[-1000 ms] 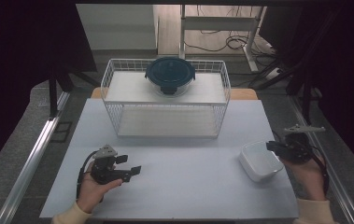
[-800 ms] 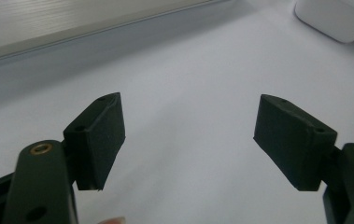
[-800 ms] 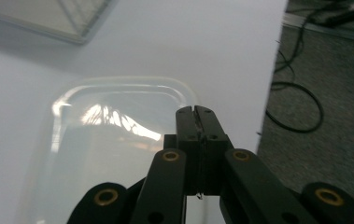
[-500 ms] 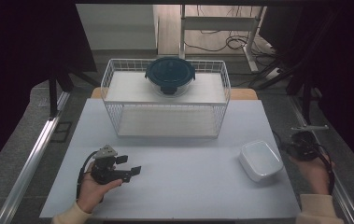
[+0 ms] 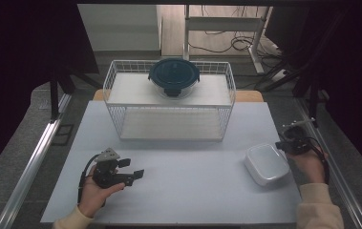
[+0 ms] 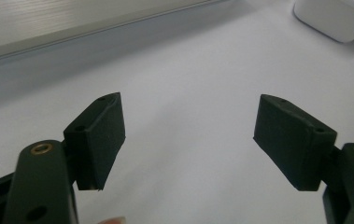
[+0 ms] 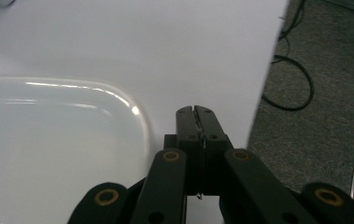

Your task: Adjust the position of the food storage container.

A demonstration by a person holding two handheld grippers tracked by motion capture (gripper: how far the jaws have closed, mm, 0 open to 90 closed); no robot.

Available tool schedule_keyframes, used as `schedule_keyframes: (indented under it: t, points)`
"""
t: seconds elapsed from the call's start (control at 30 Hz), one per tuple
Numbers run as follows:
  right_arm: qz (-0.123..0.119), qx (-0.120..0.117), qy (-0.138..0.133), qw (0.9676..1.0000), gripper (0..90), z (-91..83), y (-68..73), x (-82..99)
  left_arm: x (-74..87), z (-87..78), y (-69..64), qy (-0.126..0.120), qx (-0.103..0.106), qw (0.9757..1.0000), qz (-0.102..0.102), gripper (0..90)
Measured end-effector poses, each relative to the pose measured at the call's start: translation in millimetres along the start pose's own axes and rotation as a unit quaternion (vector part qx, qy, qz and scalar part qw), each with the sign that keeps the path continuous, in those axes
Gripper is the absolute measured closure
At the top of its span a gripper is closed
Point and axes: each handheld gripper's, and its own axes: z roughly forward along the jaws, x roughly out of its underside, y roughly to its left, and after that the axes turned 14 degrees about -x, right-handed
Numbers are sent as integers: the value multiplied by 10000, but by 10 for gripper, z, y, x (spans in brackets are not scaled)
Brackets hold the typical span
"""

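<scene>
White tabletop (image 5: 188, 181) under soft light. Grey carpeted floor (image 5: 21, 157) on both sides, black cables (image 5: 236, 43) looping beyond, metal rail (image 5: 30, 167) along the left, dark drapes (image 5: 26, 43) flanking.

A white wire basket (image 5: 169, 102) carries a dark round lidded container (image 5: 174, 76); a white dish (image 5: 266, 163) sits near the table's (image 5: 193, 186) right edge.

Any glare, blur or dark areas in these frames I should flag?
High view: the surroundings are nearly black, while the table is evenly lit. Right gripper view: a glare streak runs along the rim of the white dish, and the right tongs look sharp. Left gripper view: the left tongs are soft and the background blurred.
</scene>
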Motion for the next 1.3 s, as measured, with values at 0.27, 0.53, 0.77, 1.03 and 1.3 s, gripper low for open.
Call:
schedule_keyframes:
  t: [0.27, 0.53, 0.77, 1.03, 1.3]
  points:
    - [-472, -297, 278, 9981, 893, 117, 258, -149, 0, -6, -12, -12, 20, 10000, 22, 245]
    - [-1193, -607, 565, 9894, 893, 246, 680, -234, 1, -9, -13, -7, 28, 10000, 23, 245]
    - [-1719, -841, 702, 9790, 893, 304, 970, -261, 1, 0, -20, 27, 24, 10000, 35, 245]
    - [-2063, -1134, 703, 9694, 893, 348, 1169, -247, 1, 4, -17, 31, 23, 10000, 32, 245]
    - [-2078, -975, 580, 9716, 893, 268, 1204, -213, 1, -6, -15, 11, 34, 10000, 24, 245]
